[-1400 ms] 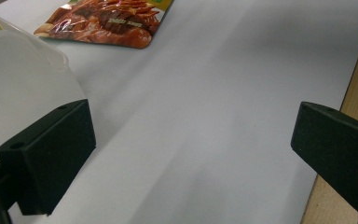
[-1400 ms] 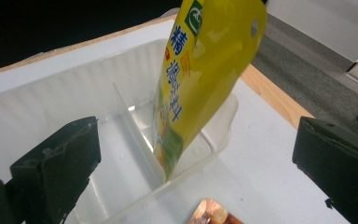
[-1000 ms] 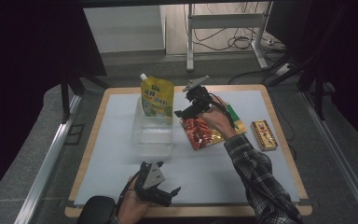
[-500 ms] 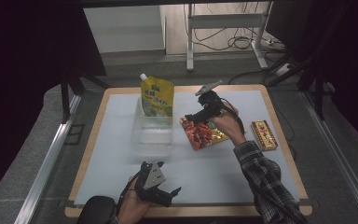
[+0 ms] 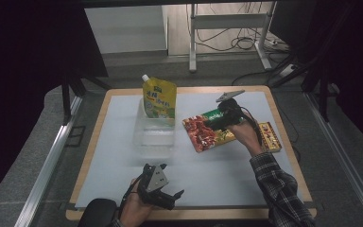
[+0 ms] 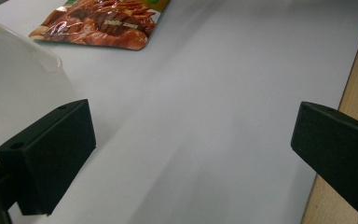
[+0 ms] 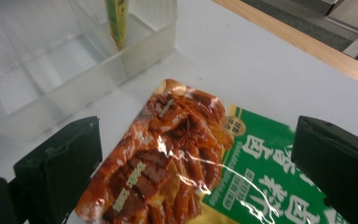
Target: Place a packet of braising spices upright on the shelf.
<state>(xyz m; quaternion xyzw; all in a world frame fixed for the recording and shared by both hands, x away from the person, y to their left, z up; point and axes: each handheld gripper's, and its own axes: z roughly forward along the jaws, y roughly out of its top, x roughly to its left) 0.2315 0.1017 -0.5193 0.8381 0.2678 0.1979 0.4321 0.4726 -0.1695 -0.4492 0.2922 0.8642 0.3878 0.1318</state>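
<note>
A yellow spout pouch (image 5: 159, 99) is stood upright at the far end of a clear bin (image 5: 154, 130). A small orange box (image 5: 269, 136) is laid near the right edge of the table (image 5: 123, 142).

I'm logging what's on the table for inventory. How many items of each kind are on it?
Spouted yellow-green pouch, standing in the bin: 1
Flat red-and-green food packet: 1
Small yellow snack box: 1
Clear plastic bin: 1
Total: 4
</note>
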